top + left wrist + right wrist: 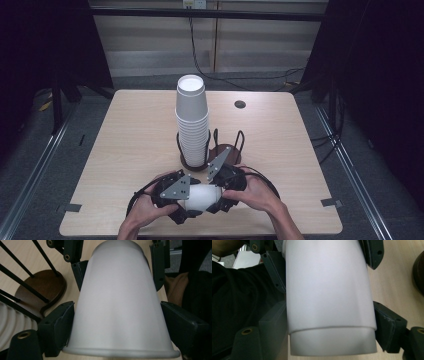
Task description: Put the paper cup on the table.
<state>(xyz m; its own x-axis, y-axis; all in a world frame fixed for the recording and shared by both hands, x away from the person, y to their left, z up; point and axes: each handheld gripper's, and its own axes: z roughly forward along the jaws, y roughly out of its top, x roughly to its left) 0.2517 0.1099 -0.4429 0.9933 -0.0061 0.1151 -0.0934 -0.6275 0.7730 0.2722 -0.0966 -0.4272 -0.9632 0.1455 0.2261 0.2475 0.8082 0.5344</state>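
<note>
A white paper cup (202,196) lies on its side just above the table's front edge, between both grippers. My left gripper (189,200) comes in from the left and my right gripper (218,196) from the right. In the left gripper view the cup (117,302) has its rolled rim nearest the camera, and my left gripper (117,322) presses on both its sides. In the right gripper view the cup (327,290) shows a step line across it near the camera, like one cup nested in another. My right gripper (329,322) is shut on its sides there.
A tall stack of white cups (191,120) stands in a black wire holder (235,142) with a dark wooden base (43,285), just beyond the grippers. A small round hole (240,104) sits in the wooden table (130,140) at the back right.
</note>
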